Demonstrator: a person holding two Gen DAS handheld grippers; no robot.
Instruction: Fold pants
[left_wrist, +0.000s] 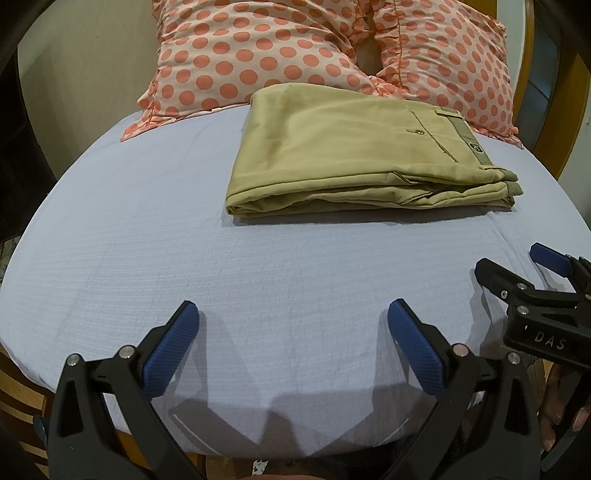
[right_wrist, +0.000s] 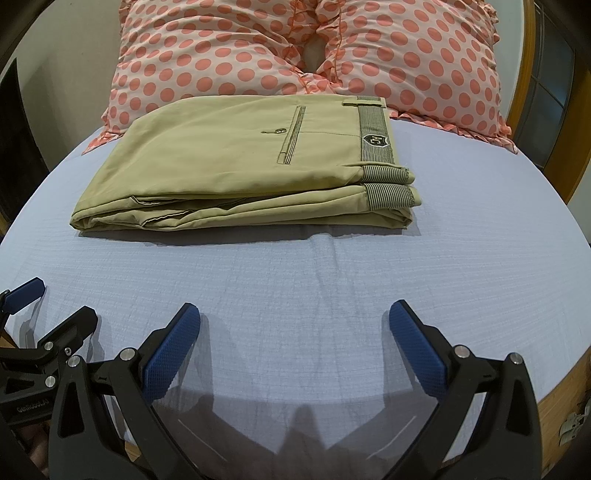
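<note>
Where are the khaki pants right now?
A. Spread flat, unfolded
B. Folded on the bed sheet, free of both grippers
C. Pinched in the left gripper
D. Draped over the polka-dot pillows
B: the pants lie in a folded stack on the sheet, while the left gripper and right gripper stand open and empty nearer the camera.

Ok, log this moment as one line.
pants: folded on bed | left gripper: open, empty | right gripper: open, empty
</note>
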